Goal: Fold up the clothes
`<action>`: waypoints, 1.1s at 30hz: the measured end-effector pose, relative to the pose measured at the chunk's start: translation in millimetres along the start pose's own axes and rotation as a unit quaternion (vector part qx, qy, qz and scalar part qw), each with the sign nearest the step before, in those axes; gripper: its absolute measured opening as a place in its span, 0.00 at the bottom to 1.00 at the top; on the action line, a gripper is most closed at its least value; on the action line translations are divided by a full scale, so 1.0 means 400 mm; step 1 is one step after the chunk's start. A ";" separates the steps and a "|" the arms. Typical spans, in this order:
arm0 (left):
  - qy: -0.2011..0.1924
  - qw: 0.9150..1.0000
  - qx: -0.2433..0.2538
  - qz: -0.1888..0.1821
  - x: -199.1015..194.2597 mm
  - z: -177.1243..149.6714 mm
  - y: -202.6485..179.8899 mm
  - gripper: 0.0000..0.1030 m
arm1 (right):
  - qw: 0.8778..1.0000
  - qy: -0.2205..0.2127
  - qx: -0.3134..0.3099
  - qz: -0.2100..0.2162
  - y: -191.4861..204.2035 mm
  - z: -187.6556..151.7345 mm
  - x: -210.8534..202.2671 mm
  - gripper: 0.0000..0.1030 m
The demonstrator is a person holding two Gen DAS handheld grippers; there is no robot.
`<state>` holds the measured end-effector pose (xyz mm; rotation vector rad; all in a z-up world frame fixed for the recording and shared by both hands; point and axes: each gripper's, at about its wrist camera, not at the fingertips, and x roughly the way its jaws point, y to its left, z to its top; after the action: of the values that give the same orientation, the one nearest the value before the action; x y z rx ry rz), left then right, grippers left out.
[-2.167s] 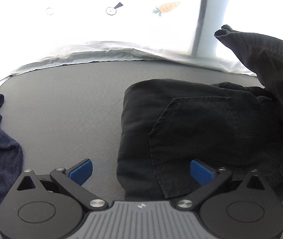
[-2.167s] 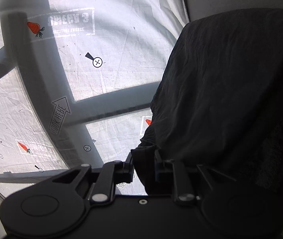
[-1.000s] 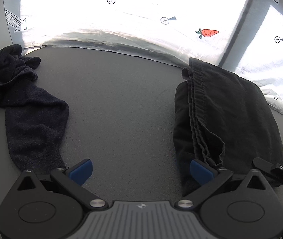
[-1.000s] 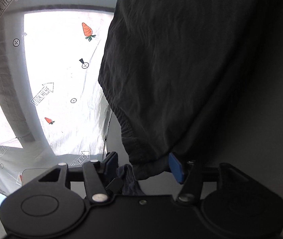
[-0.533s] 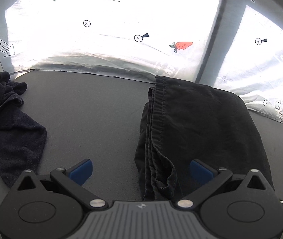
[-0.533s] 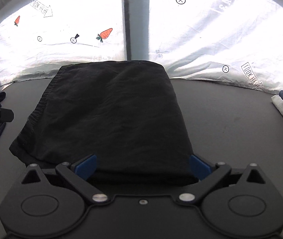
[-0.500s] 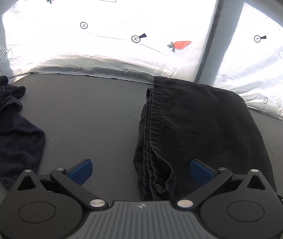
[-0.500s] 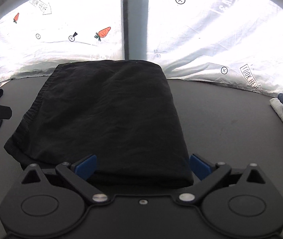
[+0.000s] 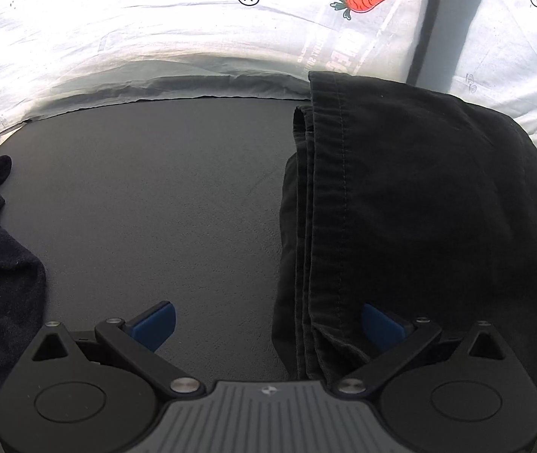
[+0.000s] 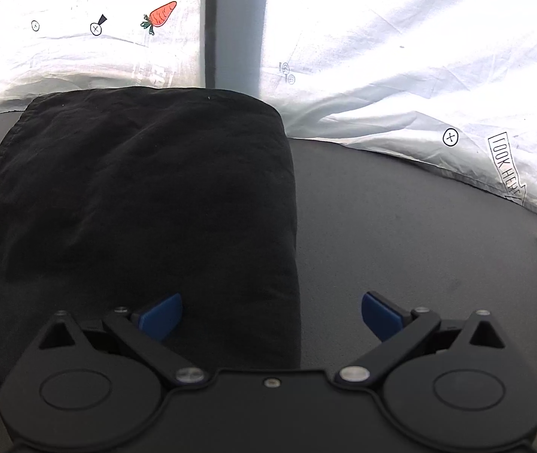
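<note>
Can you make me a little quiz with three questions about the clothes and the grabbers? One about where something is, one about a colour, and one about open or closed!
1. Where is the dark blue garment in the left wrist view?
A. At the left edge of the table
B. On top of the folded black garment
C. Between the left gripper's fingers

2. What colour are the pads on the right gripper's fingers?
A. Red
B. Blue
C. Yellow

3. How does the right gripper stand?
A. Shut on the black garment
B. Shut on nothing
C. Open

Answers:
1 A, it lies crumpled at the left, apart from the folded black garment.
2 B, both pads show blue.
3 C, its fingers stand wide apart and have just been opening, gripping nothing.
</note>
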<state>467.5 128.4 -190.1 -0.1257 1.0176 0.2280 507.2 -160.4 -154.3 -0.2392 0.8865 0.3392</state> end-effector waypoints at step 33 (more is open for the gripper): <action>-0.031 0.964 -0.112 -0.238 -0.090 0.007 0.023 0.25 | 0.938 -0.007 0.279 0.206 -0.128 0.004 -0.024 0.24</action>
<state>449.5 133.3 -157.9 -0.5588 0.8682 -0.0926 522.6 -208.9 -142.4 0.4823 0.9814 0.4606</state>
